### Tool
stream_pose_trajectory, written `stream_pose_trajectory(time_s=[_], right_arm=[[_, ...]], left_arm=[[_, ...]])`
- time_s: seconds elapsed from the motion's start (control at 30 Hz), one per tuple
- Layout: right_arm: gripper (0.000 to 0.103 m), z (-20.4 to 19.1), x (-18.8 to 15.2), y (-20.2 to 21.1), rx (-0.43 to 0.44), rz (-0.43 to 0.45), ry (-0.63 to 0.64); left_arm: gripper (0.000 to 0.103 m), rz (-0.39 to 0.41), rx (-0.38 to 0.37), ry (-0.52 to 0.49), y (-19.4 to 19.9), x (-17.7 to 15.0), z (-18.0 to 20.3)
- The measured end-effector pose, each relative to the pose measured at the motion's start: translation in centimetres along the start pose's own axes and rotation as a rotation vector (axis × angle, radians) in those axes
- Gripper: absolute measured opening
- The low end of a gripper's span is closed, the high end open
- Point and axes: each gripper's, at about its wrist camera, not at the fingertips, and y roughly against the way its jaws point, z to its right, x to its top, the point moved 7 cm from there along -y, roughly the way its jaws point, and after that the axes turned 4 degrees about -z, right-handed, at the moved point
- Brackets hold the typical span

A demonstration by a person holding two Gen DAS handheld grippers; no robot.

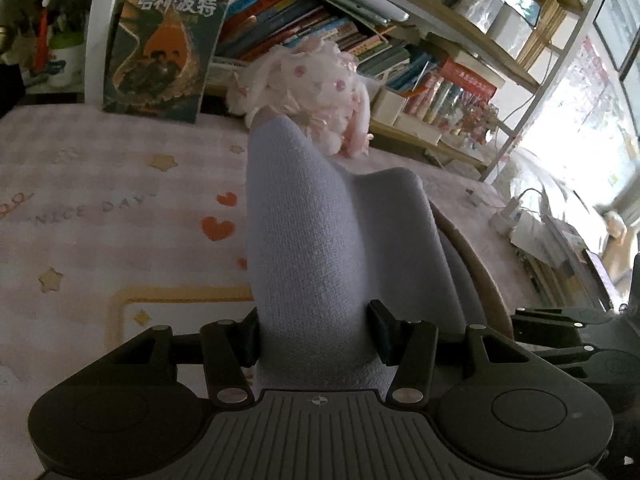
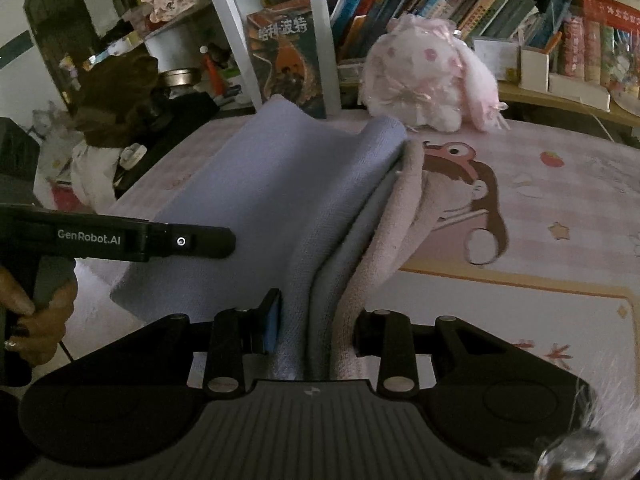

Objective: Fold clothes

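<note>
Now my left tool (image 1: 314, 334) clamps the soft lavender knit cloth (image 1: 320, 240); my right tool (image 2: 316, 330) pinches its edge plus pink fabric (image 2: 400, 208), near the fluffy pink plush toy (image 2: 432, 76).

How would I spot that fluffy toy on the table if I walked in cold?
Find the bookshelf crammed with colourful books behind the pink patterned table cover. At its foot, on the cover's far edge, sits the plush toy, right of a dark upright book. It is the only soft, fluffy white-and-pink thing, dotted with pink spots.
</note>
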Motion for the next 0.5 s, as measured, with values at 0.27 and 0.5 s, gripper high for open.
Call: stream_pose_trajectory(time_s=[0.27, 0.5], right_arm=[[0.031, -4.1, 1.7, -3.5, -0.057, 0.032, 0.0], [0.031, -4.8, 6.2, -6.7, -0.071, 0.041, 0.045]], left_arm=[[0.051, -0.019, -0.049, -0.006, 0.4, 1.4, -5.4], [0.051, 0.022, -0.061, 0.019, -0.8, 4.8, -9.0]])
